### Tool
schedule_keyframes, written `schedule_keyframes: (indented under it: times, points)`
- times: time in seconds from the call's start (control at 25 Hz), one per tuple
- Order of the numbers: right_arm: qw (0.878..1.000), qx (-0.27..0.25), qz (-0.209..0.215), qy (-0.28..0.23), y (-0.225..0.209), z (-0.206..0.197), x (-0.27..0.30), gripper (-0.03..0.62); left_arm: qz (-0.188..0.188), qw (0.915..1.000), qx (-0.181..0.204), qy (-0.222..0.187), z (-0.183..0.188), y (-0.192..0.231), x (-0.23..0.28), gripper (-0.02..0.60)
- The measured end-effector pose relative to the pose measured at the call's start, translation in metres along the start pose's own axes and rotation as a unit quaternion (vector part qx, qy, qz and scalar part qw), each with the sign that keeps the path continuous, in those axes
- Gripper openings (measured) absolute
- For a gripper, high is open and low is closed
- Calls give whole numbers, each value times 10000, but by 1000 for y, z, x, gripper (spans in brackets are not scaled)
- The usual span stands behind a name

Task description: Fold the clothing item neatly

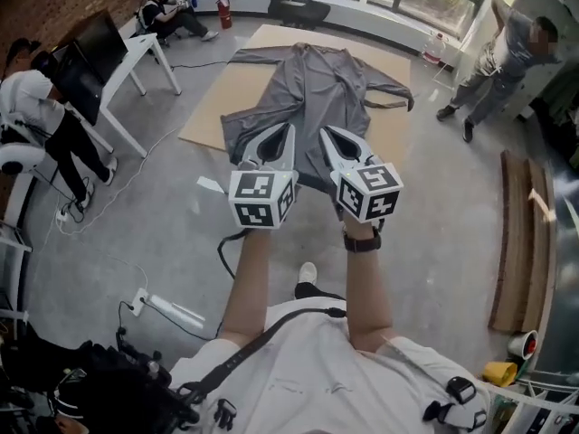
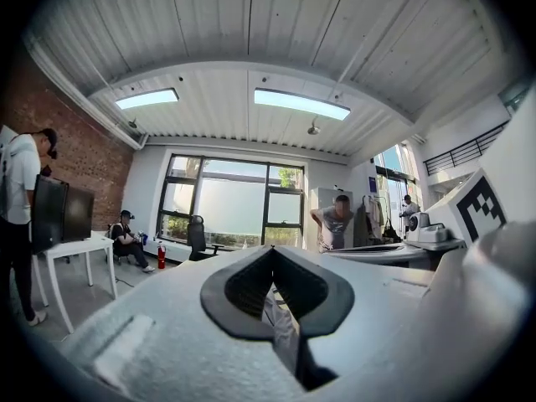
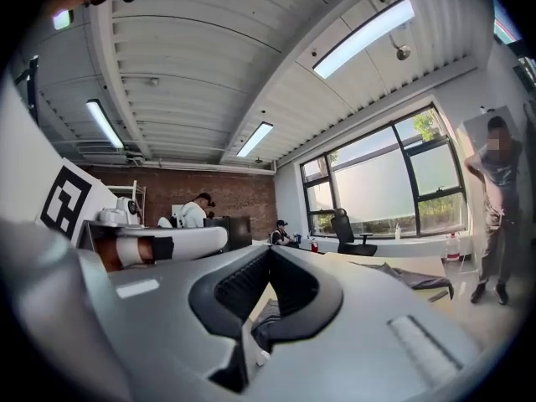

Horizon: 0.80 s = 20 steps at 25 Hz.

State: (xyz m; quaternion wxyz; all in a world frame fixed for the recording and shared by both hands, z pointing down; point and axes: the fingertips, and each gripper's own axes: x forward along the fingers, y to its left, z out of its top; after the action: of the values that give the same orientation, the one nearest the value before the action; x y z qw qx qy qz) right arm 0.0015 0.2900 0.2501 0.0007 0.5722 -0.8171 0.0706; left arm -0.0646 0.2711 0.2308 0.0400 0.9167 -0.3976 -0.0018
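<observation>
A grey long-sleeved garment (image 1: 317, 80) lies spread flat on a cardboard sheet (image 1: 226, 89) on the floor ahead of me. In the head view both grippers are held out level and side by side above its near hem. My left gripper (image 1: 288, 128) has its jaws together, and so does my right gripper (image 1: 324, 130). The left gripper view shows the left gripper (image 2: 272, 248) with its tips touching, and grey cloth shows through the gap below them. The right gripper view shows the right gripper (image 3: 270, 249) the same way, with a sleeve (image 3: 414, 276) lying beyond. The near hem is hidden behind the grippers.
A white desk (image 1: 136, 57) with monitors and a standing person (image 1: 41, 107) are at the left. Another person (image 1: 167, 12) sits at the back, near an office chair (image 1: 294, 3). A third person (image 1: 507, 52) stands at the right. Wooden planks (image 1: 516, 242) lie right; a power strip (image 1: 172, 310) lies near my feet.
</observation>
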Motion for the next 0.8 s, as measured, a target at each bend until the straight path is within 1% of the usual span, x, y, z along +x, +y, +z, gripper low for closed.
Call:
schedule_keyframes:
  times: [0.12,0.24,0.32,0.4,0.48,0.6,0.8]
  points:
    - [9997,113,-211,-99,-41,13,18,5,-128,9998,128,-10,8,5,39,5]
    - [9984,171,-442,-305,-76,29,26,5,-192,9997,117,-29,14,12,69,5]
    - [9985,234,-439,-212,-91,18,40,5,-128,9999,95,56,4,24,87,5]
    - [9984,379,-421,6,-106,-4,56,5,-59,9998,14,188,-13,37,106,5]
    - [9970,562,-478,223,-121,-24,70,5,-95,9993,-39,372,-30,45,123,5]
    - [9958,611,-588,356,-132,-33,90,5,-278,9981,-81,535,-43,58,146,5]
    - [9932,571,-948,363,-164,-29,148,5,-680,9962,-217,492,-46,95,204,5]
